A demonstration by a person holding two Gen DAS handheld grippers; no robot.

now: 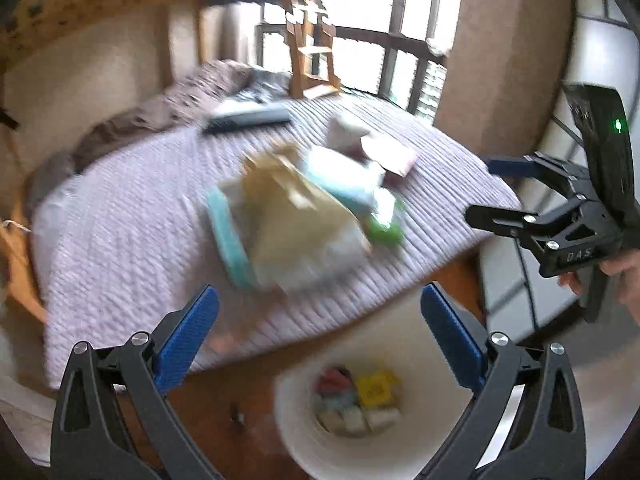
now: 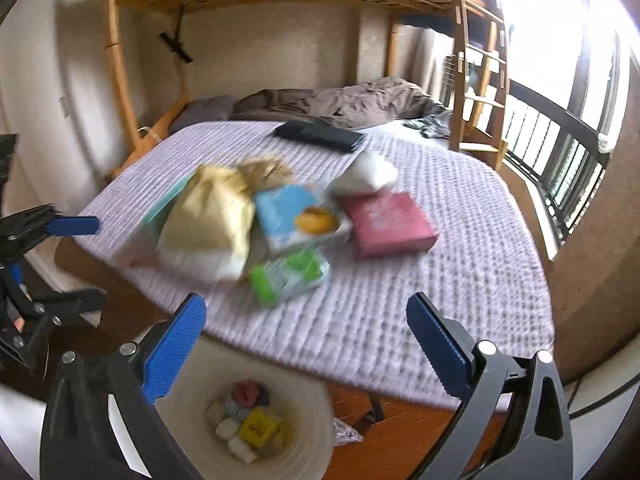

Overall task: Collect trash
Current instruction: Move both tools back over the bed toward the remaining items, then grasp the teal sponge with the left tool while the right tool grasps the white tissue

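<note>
- Nearest the lens, the left gripper point(image 1: 318, 334) stood spread as wide as it goes, blue pads parted, nothing between them; the right gripper point(image 2: 306, 340) was equally wide and empty.
- Just below both claws, at six o'clock in each view, sat the white bin point(image 2: 316, 432) on the wooden floor, already holding small crumpled scraps and a yellow packet point(image 2: 258, 428).
- Beyond it, at twelve o'clock from the bin, the remaining trash lay heaped on the quilted bed point(image 2: 460, 280), towards its near edge.
- Closest to the edge, the green-and-white wrapper point(image 2: 290, 276) looked light, soft and slick; I judged a pinch across its narrow middle would hold best, since a flat grip could slide off.
- At ten o'clock from the wrapper, the tan paper bag point(image 2: 212, 216) seemed light and crushable; its bunched top looked the surest place to grasp.
- At twelve o'clock from the wrapper, the blue carton point(image 2: 296, 216) appeared stiff-sided and light, best taken across its thin edges.
- At two o'clock from the wrapper, the pink box point(image 2: 390, 224) looked rigid, flat and a little heavier; an edge grip at a corner seemed sensible.
- Further back lay a dark remote point(image 2: 320, 134), probably not trash.
- Blur softened the pile, so finer labels could not be read.
</note>
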